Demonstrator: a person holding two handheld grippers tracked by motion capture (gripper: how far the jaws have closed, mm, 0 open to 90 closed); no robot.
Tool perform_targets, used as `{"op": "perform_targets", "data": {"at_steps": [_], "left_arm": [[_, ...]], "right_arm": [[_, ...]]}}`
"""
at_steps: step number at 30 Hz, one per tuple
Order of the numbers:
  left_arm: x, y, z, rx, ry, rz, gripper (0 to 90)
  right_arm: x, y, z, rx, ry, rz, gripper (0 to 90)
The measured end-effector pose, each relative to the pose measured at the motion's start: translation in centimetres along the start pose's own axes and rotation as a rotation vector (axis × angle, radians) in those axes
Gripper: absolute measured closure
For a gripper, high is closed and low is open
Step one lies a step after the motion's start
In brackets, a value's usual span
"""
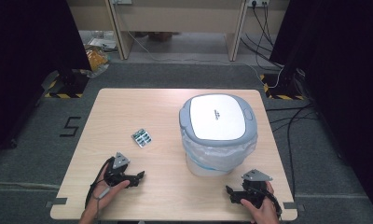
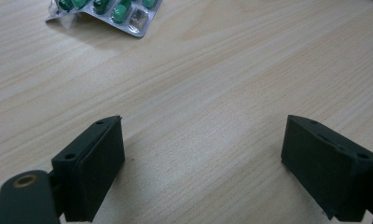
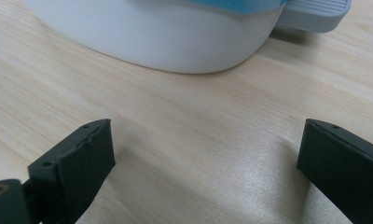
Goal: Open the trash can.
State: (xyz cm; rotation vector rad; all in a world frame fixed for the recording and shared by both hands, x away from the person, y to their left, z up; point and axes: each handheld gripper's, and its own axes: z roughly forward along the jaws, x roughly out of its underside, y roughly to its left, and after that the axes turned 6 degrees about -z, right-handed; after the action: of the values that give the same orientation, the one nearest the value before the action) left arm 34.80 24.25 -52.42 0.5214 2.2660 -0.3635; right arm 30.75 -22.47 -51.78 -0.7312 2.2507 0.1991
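Observation:
A blister pack of green capsules (image 1: 141,137) lies on the wooden table (image 1: 128,107), left of centre. It also lies at the top left of the left gripper view (image 2: 105,11). A small white bin (image 1: 218,135) with a grey-rimmed lid and a plastic liner stands at the right. Its white base (image 3: 175,37) and a grey pedal (image 3: 315,16) show close ahead in the right gripper view. My left gripper (image 1: 139,177) rests near the front left, open and empty (image 2: 203,154). My right gripper (image 1: 229,192) sits at the front right just before the bin, open and empty (image 3: 205,163).
Beyond the table's far edge stand a wooden desk frame (image 1: 175,23), cables (image 1: 268,42) and black stands on the grey floor. Black curtains hang at both sides. A number marker (image 1: 70,126) is stuck to the floor at the left.

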Motion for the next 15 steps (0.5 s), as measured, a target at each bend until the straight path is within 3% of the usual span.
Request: {"op": "perform_targets", "data": {"at_steps": [5,6,8,9,12,13,15], "left_arm": [[0.1,-0.7,-0.1,-0.011,-0.017,-0.017,15.4],[0.1,-1.0,-0.1,-0.003,-0.025,-0.013,15.4],[0.0,-2.1,0.0,0.017,-0.040,-0.022,15.4],[-0.1,-2.7,0.0,0.024,-0.045,-0.010,15.4],[-0.5,-4.7,0.0,0.056,-0.060,0.037,15.3],[-0.7,-5.4,0.0,0.070,-0.065,0.045,15.3],[-1.0,-6.7,0.1,0.100,-0.066,0.056,15.3]], "right_arm": [[-0.1,-1.0,-0.4,-0.013,-0.018,0.008,18.9],[-0.2,-1.5,-0.7,-0.008,-0.032,0.015,14.6],[-0.4,-1.8,-0.9,0.006,-0.043,0.018,16.1],[-0.9,-2.4,-1.1,0.031,-0.052,0.035,15.6],[-1.4,-3.2,-1.1,0.039,-0.065,0.054,15.7],[-1.8,-4.1,-1.0,0.062,-0.078,0.087,15.8],[-2.1,-4.6,-0.8,0.080,-0.082,0.093,16.0]]}}
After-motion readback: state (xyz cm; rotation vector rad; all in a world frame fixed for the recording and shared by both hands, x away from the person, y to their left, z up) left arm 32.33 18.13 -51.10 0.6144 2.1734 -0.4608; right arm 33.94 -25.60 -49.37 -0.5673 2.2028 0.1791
